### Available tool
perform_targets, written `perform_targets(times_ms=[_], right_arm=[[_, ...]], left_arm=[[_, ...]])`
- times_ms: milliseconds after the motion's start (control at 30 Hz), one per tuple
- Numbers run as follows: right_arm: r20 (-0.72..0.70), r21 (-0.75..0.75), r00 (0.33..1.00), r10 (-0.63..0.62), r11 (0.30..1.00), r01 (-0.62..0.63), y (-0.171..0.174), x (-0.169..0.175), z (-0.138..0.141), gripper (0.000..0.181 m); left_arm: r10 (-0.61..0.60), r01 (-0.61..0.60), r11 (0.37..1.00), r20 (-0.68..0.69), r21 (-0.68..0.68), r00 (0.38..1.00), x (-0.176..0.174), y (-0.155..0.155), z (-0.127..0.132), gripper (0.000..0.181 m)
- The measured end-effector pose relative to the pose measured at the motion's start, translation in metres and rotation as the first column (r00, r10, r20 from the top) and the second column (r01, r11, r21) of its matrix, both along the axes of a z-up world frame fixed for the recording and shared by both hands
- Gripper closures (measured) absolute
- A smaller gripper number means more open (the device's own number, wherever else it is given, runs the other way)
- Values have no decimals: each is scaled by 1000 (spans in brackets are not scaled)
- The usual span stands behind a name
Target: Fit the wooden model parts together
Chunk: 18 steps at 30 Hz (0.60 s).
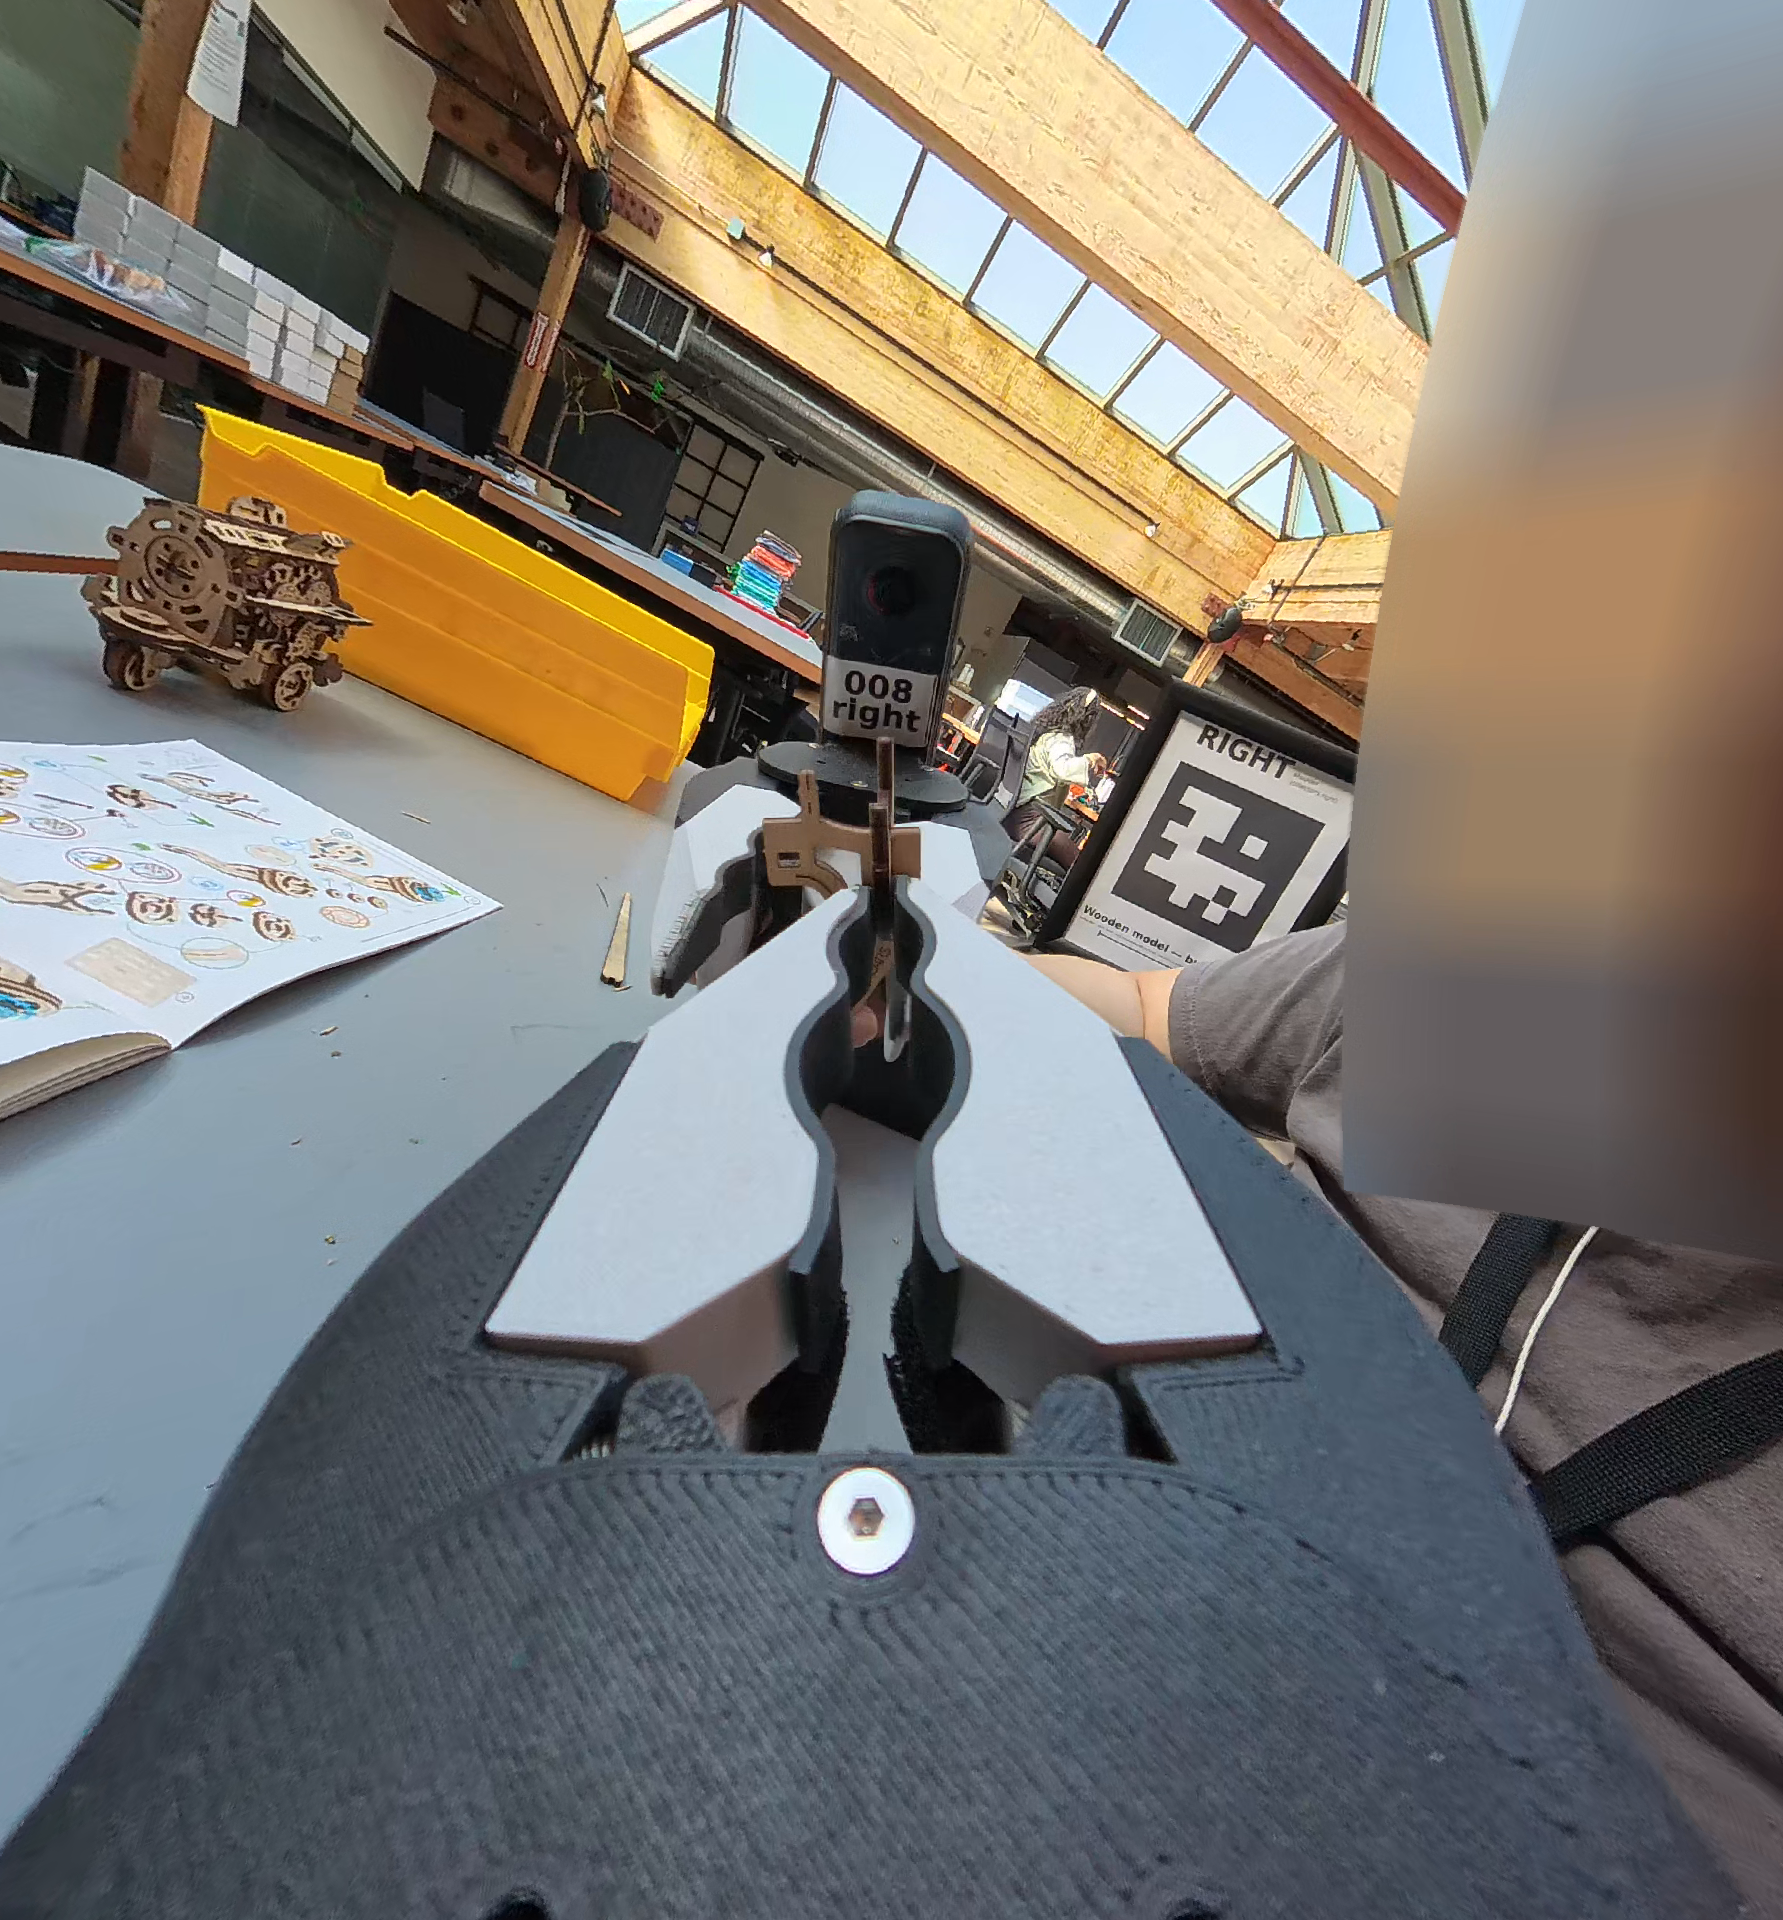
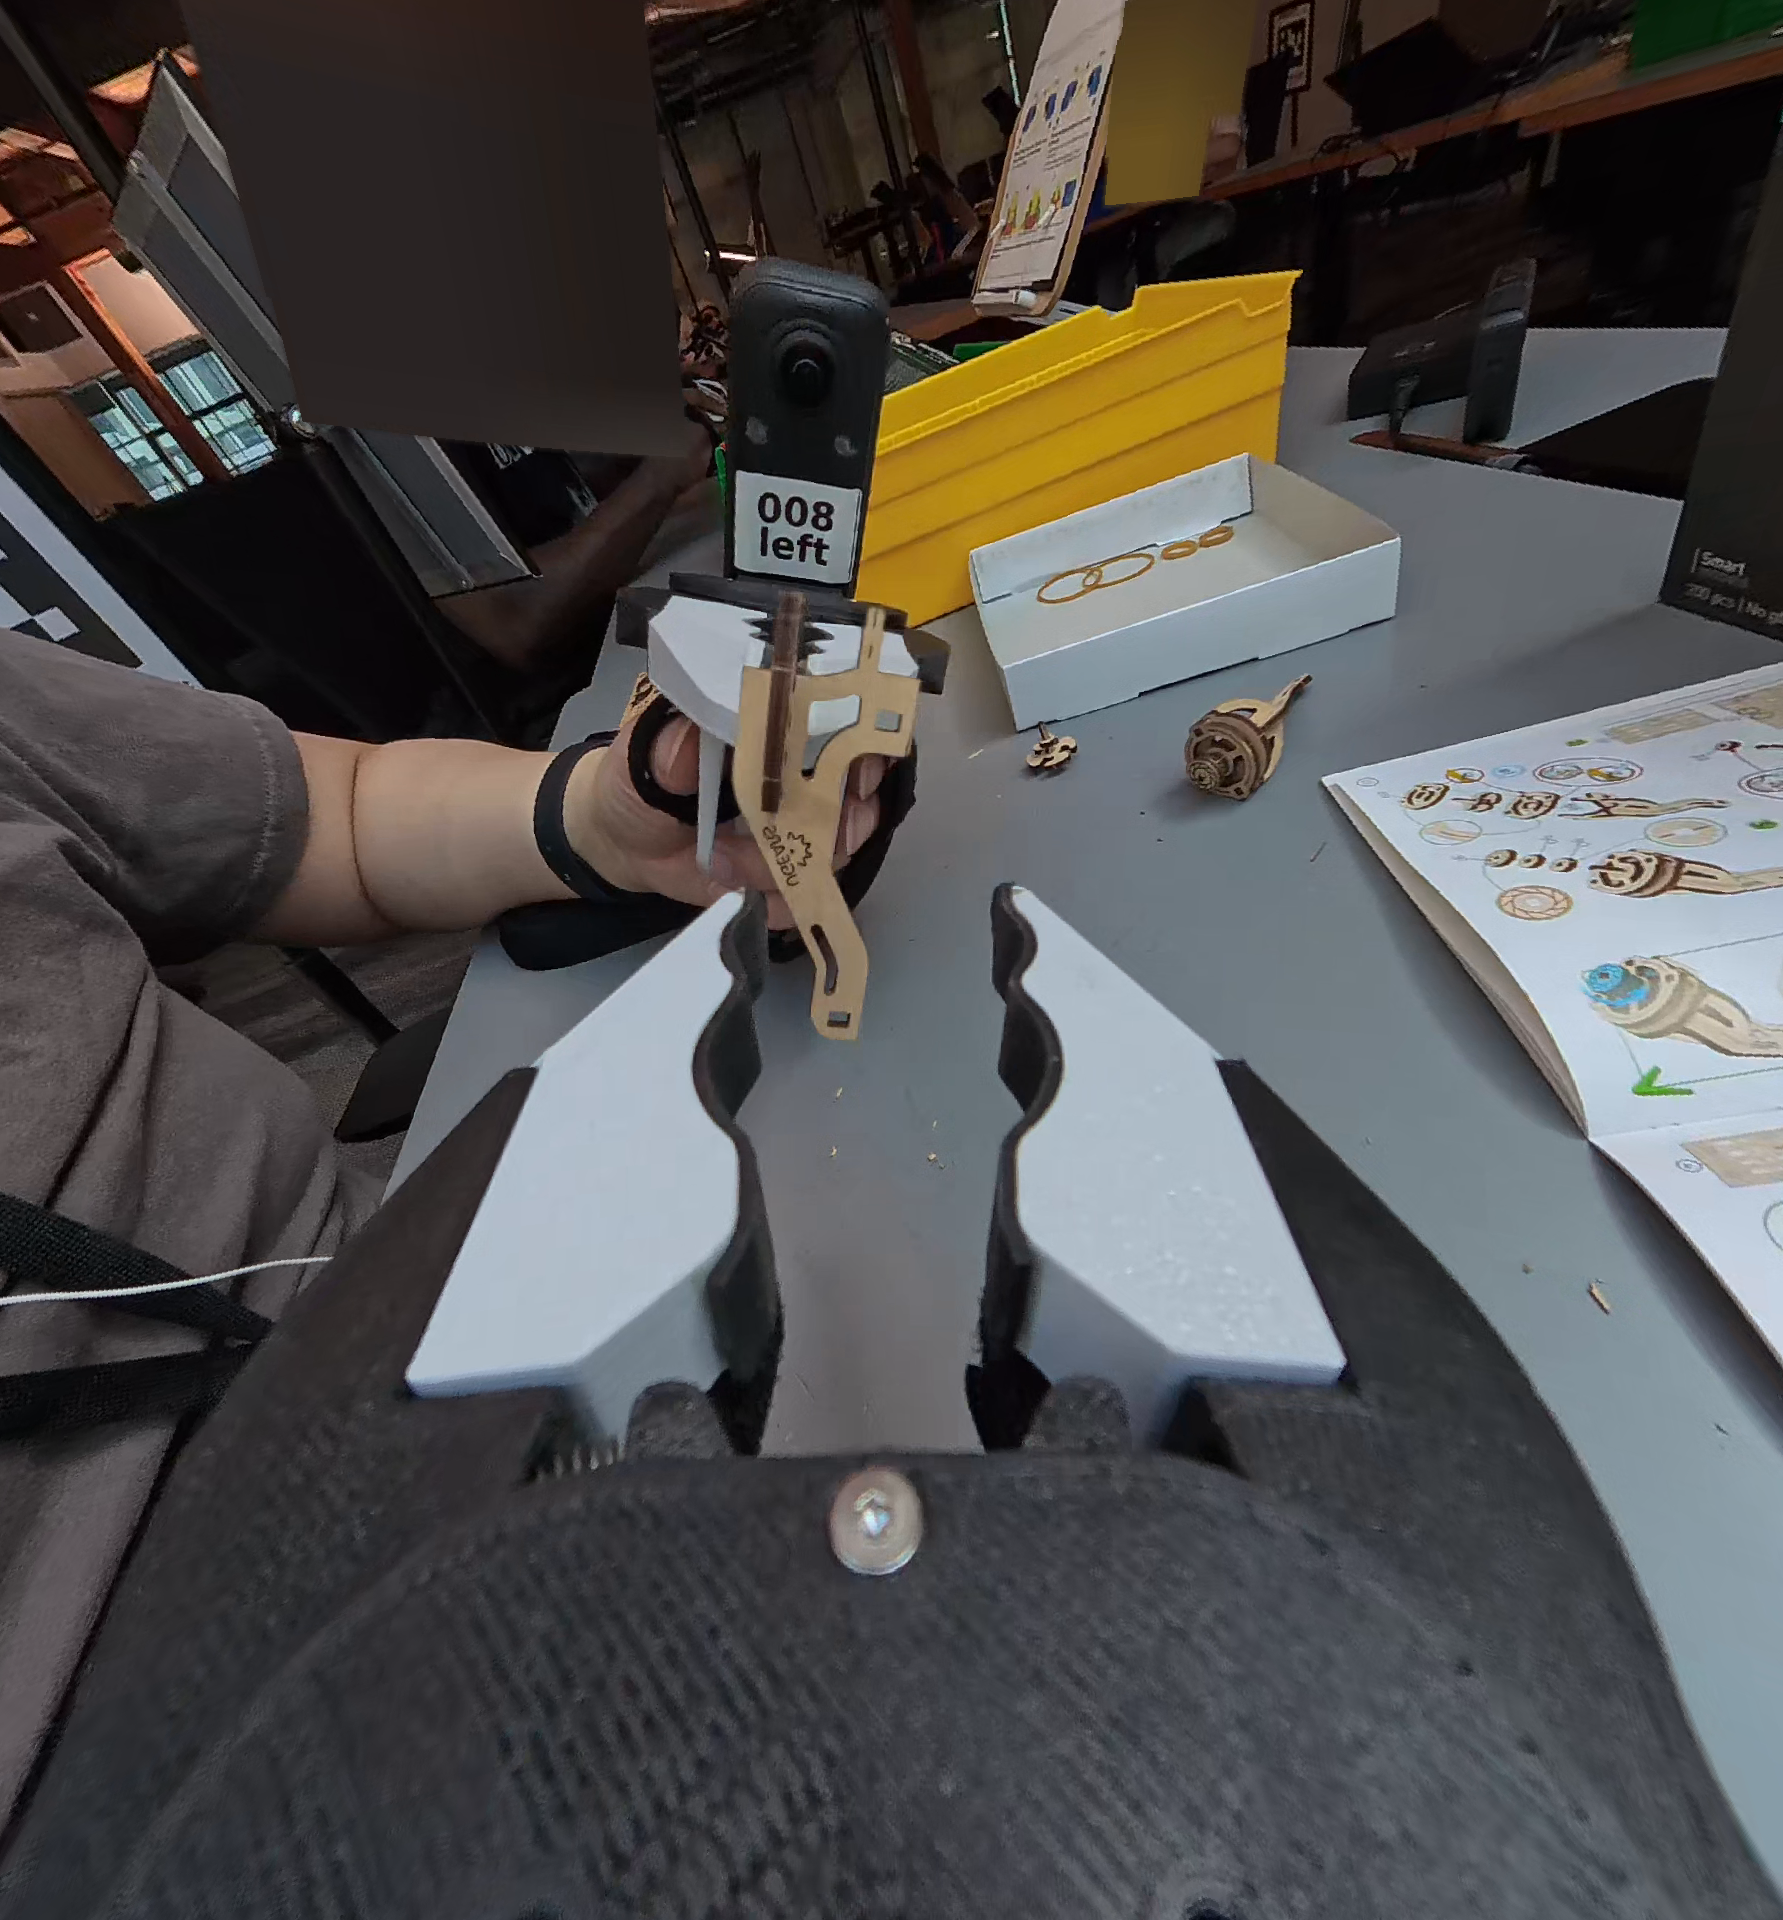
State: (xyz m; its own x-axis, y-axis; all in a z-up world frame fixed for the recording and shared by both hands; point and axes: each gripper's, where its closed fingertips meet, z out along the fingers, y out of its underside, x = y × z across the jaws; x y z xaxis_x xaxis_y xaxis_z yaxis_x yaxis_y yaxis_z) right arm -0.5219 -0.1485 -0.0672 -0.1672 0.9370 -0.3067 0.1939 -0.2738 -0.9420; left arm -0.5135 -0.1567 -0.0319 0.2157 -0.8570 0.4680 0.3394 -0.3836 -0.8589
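My left gripper (image 1: 879, 902) is shut on a flat light plywood arm (image 1: 814, 844) with a dark cross-piece slotted through it. It holds the arm upright above the grey table. In the right wrist view the same arm (image 2: 814, 831) hangs down from the left gripper's white fingers (image 2: 689, 665), and a hand grips that tool. My right gripper (image 2: 871, 925) is open and empty, and the arm's lower end hangs just beyond the gap between its fingertips. A round wooden sub-assembly (image 2: 1235, 748) and a small wooden piece (image 2: 1051, 750) lie on the table.
An open instruction booklet (image 2: 1645, 883) lies at the right. A white box (image 2: 1209, 623) with rubber rings and a yellow bin (image 2: 1074, 436) stand behind. A built wooden model (image 1: 222, 603), a thin stick (image 1: 617, 940) and a framed marker board (image 1: 1209, 831) are nearby. The person's torso is close. My left and right fingertips are right by each other. About 15 centimeters separates my right fingertips from the round wooden sub-assembly (image 2: 1235, 748).
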Motion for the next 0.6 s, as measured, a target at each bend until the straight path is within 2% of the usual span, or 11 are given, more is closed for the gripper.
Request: perform_targets(times_ms=[100,200,233,267,400,500,600], right_arm=[[-10,-4,999,39,999,-39,-2,3,1,155],[-23,-4,998,59,998,-59,-5,3,3,153],[-26,-3,998,54,999,-54,-4,3,4,156],[-30,2,996,82,997,-82,-8,5,5,169],[-33,-13,991,127,992,-128,-17,5,6,171],[-46,-45,993,112,992,-114,-13,6,8,172],[-68,-76,993,100,992,-105,-10,7,12,172]], left_arm=[[-6,6,1000,0,1,1000,0,0,0,181],[-9,9,1000,-10,0,1000,2,-1,-2,181],[-9,10,1000,-13,5,1000,2,-1,-2,181],[-8,8,1000,-15,7,1000,2,-1,-1,181],[-30,30,1000,-2,0,1000,3,-5,0,180],[-19,19,1000,11,-18,1000,1,-3,0,168],[7,-7,1000,-19,-3,1000,1,-1,-1,167]])
